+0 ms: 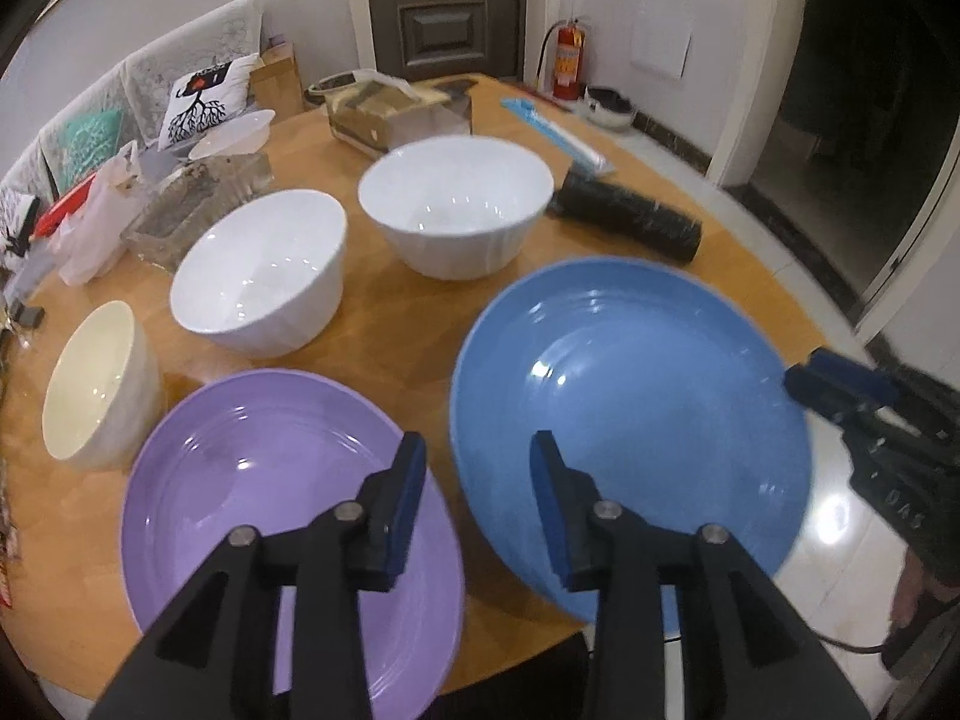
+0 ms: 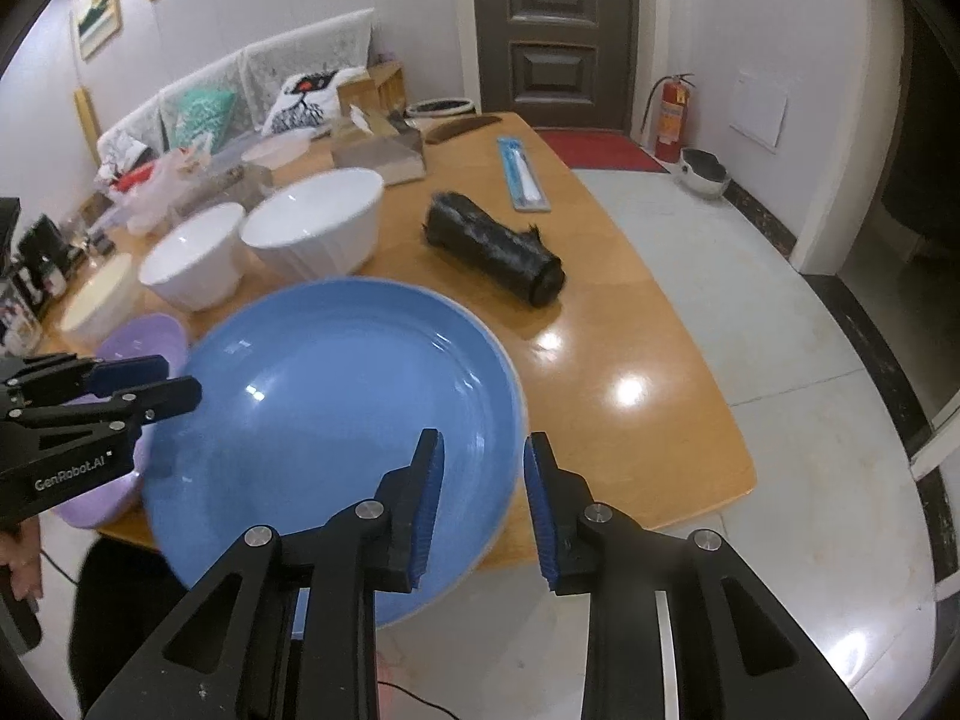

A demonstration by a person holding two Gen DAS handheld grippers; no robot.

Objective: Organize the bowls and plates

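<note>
The right gripper (image 2: 483, 504) is open with its fingers over the near rim of a blue plate (image 2: 336, 420). The left gripper (image 1: 477, 504) is also open and empty, hovering between the blue plate and a purple plate (image 1: 270, 480). Behind them stand two white bowls (image 1: 264, 276) and a cream bowl (image 1: 96, 396). A black roll (image 2: 492, 246) lies farther back on the wooden counter (image 2: 630, 360); a dark door (image 2: 552, 24) is beyond.

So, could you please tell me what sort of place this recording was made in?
Probably a home living or dining room: a round wooden table with dishes, a lace-covered sofa with cushions and a dark panelled door.
</note>
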